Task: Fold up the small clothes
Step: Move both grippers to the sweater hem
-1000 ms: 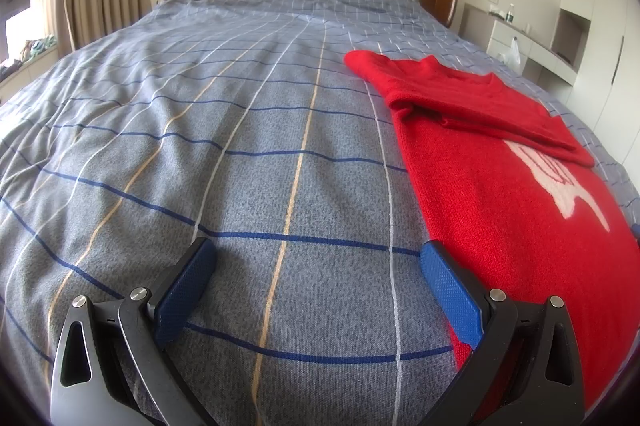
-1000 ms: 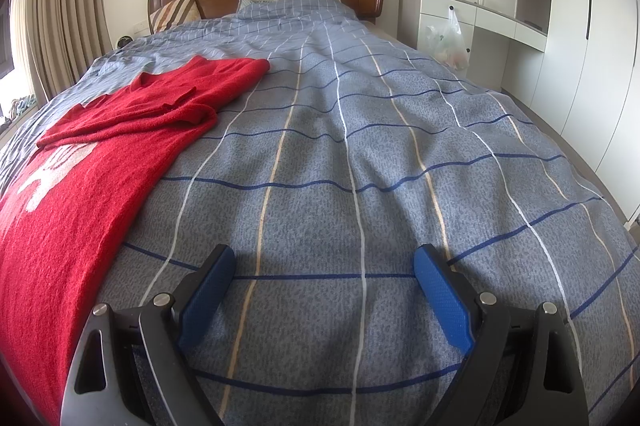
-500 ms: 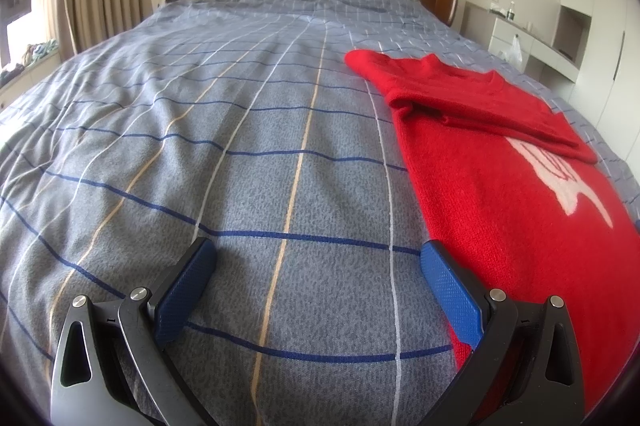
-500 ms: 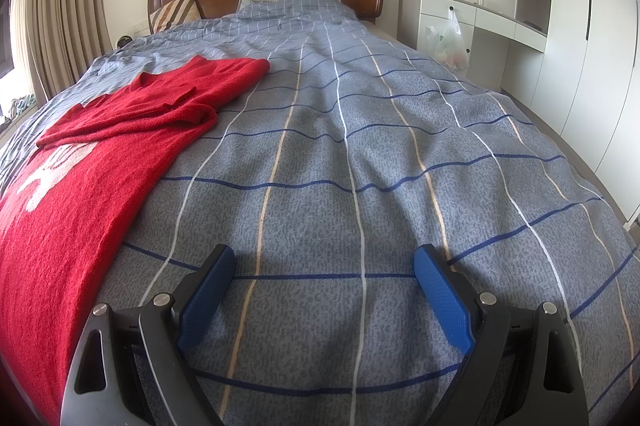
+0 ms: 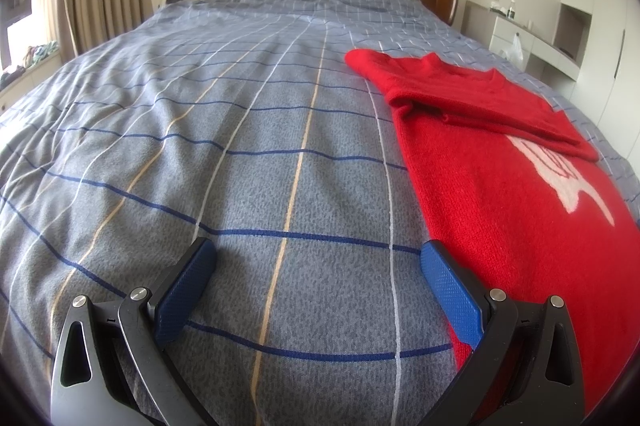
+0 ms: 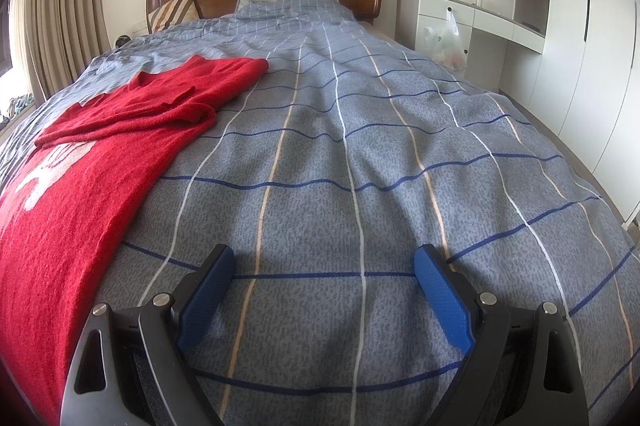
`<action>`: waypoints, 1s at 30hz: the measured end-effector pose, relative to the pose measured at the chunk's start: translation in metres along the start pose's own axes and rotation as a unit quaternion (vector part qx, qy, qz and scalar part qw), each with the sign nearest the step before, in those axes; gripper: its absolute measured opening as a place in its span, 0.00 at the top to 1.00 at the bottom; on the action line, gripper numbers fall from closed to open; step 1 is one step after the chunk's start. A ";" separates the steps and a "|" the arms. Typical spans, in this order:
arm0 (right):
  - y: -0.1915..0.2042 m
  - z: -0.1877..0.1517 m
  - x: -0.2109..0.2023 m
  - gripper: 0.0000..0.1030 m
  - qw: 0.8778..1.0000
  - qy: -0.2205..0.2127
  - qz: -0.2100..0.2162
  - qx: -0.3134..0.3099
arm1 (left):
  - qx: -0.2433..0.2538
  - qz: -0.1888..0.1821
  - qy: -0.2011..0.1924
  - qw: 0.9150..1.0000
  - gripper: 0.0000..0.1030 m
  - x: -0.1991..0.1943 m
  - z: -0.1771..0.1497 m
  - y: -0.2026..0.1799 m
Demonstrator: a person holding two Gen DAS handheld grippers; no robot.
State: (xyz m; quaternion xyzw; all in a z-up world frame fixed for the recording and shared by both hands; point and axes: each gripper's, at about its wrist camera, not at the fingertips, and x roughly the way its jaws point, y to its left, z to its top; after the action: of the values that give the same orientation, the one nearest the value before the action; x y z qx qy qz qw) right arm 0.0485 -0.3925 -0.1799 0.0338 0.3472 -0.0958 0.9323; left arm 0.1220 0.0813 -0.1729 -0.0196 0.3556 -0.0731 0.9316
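From the left wrist, we are holding the left gripper (image 5: 316,258) with its jaws spread wide and nothing between them, low over the checked duvet (image 5: 240,154). The red sweater (image 5: 512,186) is lying to our right on the bed, its near edge just beside the right blue pad (image 5: 448,294). The risk we are judging here: closing on that edge, we could be pinching the duvet along with the knit and dragging both. The sweater is looking thick and fuzzy, with both sleeves already laid across the chest and a pale motif partly covered by them.

From the right wrist, we are seeing the right gripper (image 6: 324,266) equally wide and empty, over bare duvet, with the sweater (image 6: 80,186) well off to its left. Reaching from there, we could be catching only one layer, so the crossed sleeves (image 6: 160,106) could be sliding loose as the hem is lifted
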 end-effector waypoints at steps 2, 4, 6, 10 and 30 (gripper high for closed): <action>-0.001 -0.001 0.000 0.12 1.000 0.000 -0.001 0.000 | 0.000 0.000 0.000 1.000 0.01 0.000 0.000 0.000; -0.001 -0.001 -0.001 0.12 1.000 -0.001 -0.002 -0.001 | 0.000 -0.001 0.000 1.000 0.01 0.000 0.000 0.000; -0.002 -0.001 -0.001 0.12 1.000 0.000 -0.001 -0.001 | 0.000 -0.001 0.000 1.000 0.01 0.000 0.000 0.001; -0.001 -0.001 0.000 0.12 1.000 0.000 -0.002 -0.001 | -0.001 -0.002 0.003 1.000 0.01 0.000 0.000 -0.001; 0.064 -0.077 -0.092 0.37 0.940 0.204 0.256 0.098 | -0.063 -0.118 0.163 0.977 0.25 -0.074 -0.062 -0.038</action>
State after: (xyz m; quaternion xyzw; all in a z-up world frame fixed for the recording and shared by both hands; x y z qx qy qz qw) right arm -0.0560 -0.3052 -0.1785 0.2315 0.4981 0.1220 0.8267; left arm 0.0215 0.0555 -0.1674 -0.1083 0.5019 -0.1621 0.8427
